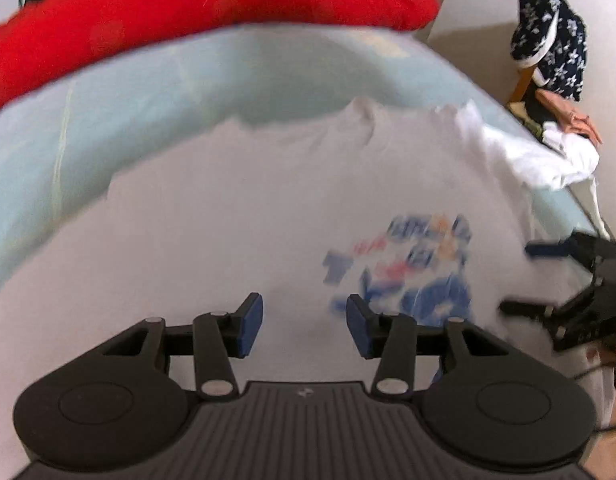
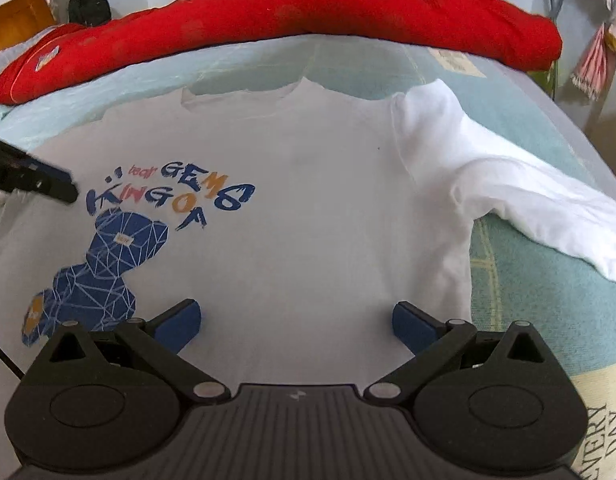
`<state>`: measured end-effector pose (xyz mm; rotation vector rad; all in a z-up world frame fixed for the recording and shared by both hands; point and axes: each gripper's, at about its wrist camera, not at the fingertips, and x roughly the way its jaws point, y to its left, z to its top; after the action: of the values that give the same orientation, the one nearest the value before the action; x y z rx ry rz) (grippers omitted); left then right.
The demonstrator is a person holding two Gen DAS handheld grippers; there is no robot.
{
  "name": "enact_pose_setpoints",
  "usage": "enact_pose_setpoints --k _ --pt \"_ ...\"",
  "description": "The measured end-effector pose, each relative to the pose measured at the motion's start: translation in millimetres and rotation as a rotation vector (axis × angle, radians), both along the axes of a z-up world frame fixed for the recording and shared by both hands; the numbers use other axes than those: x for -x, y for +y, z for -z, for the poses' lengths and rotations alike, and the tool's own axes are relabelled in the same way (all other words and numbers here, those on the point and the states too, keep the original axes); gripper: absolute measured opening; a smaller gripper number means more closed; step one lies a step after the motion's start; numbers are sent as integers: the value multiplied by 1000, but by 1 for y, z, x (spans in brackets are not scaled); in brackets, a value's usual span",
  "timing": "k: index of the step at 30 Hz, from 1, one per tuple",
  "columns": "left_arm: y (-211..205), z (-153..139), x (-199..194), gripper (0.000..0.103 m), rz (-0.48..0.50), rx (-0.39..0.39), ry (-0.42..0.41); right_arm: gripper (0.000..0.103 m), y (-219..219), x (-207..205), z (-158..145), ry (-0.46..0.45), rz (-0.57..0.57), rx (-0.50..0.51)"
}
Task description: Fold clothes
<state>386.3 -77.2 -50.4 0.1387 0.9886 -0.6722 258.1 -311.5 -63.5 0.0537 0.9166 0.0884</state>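
Note:
A white T-shirt (image 2: 328, 200) lies flat, front up, on a pale blue bedcover (image 2: 548, 300). Its blue bear print (image 2: 108, 256) with lettering sits towards the left. One sleeve (image 2: 528, 200) hangs out to the right over the cover's edge. My right gripper (image 2: 296, 316) hovers open and wide over the shirt's lower body, with nothing between its fingers. My left gripper (image 1: 305, 320) is open over the same shirt (image 1: 228, 220), just left of the blurred print (image 1: 408, 264), and also holds nothing. Each gripper shows at the edge of the other's view.
A folded red garment (image 2: 308, 12) lies along the far side of the bed beyond the collar. A person in a dark patterned top (image 1: 556, 40) sits past the bed's right corner. Clothes hang at the back.

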Motion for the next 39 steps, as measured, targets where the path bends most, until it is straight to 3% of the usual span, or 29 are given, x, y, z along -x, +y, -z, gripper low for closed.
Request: enact_pose_setpoints --k 4,9,12,20,24,27,30,35,39 --pt "-38 -11 -9 46 55 43 -32 103 -13 0 -11 20 12 -64" --pt "-77 -13 -13 46 132 87 -46 103 -47 15 -26 -22 157 -91" --pt "-99 -6 -13 46 175 61 -63 103 -74 15 -33 -64 221 -73" --pt "-114 21 -20 46 105 10 6 103 -127 -44 -36 -186 298 -35" --pt "-111 23 -21 50 90 20 20 103 -150 -58 -13 -114 341 -82" --pt "-109 23 -24 50 81 25 45 103 -159 -36 1 -70 361 -111" --pt "-110 23 -26 51 81 20 59 103 -160 -9 -3 -58 375 -109" --pt "-115 23 -25 56 91 0 60 103 -192 30 -11 -120 563 -278" --pt "-122 23 -24 62 108 -22 53 103 -233 48 2 -184 751 -479"
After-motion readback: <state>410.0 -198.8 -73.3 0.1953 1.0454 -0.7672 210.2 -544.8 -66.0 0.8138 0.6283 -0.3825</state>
